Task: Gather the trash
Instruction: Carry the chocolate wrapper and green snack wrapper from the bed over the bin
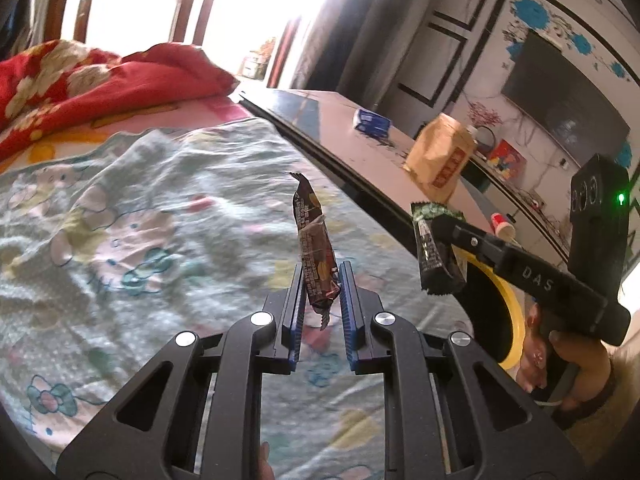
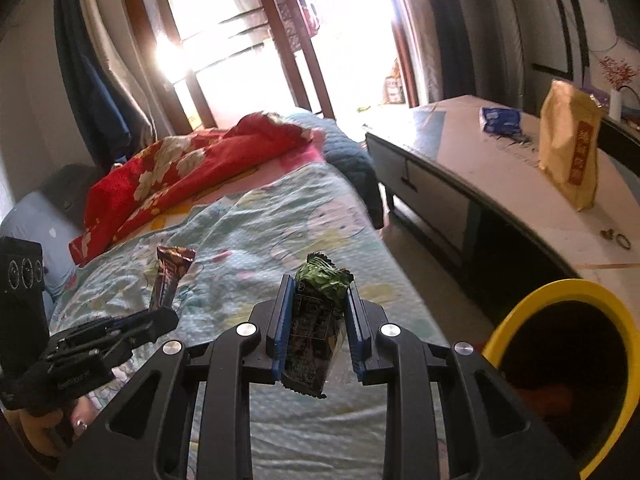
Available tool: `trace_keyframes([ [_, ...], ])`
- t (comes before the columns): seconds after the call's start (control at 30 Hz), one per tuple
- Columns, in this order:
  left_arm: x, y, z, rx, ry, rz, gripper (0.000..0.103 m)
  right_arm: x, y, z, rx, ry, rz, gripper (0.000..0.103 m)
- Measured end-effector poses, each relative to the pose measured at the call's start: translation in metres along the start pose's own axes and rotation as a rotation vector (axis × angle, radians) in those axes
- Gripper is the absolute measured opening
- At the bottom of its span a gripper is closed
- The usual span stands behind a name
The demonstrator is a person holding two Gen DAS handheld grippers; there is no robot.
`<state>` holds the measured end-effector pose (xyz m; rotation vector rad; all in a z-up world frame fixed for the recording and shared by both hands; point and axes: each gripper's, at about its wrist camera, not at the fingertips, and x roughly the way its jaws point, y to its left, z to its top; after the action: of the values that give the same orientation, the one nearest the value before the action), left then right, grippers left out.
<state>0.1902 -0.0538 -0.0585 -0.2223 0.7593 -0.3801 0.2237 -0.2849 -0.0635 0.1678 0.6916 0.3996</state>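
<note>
Wrappers are held in both grippers above the bed. A brown snack wrapper is pinched upright between the blue pads of the left gripper; its print cannot be read. A green-and-black wrapper is clamped in the right gripper, on whose body the letters "DAS" are seen from the left wrist view. That gripper is carried by a hand beside a yellow-rimmed bin. Past the bed's edge, a tan pouch with a red label and a blue packet are set on the tabletop.
</note>
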Motion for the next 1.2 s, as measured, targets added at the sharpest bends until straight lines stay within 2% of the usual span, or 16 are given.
trace_keyframes([
  [0.7,0.006,-0.085,-0.007,0.187,0.013,-0.082,0.011,-0.077,-0.067,-0.006,0.095,-0.104,-0.112,0.024],
  [1.2,0.025,-0.142,-0.024,0.330,0.059,-0.149,0.011,-0.101,-0.106,-0.018,0.168,-0.131,-0.179,0.024],
])
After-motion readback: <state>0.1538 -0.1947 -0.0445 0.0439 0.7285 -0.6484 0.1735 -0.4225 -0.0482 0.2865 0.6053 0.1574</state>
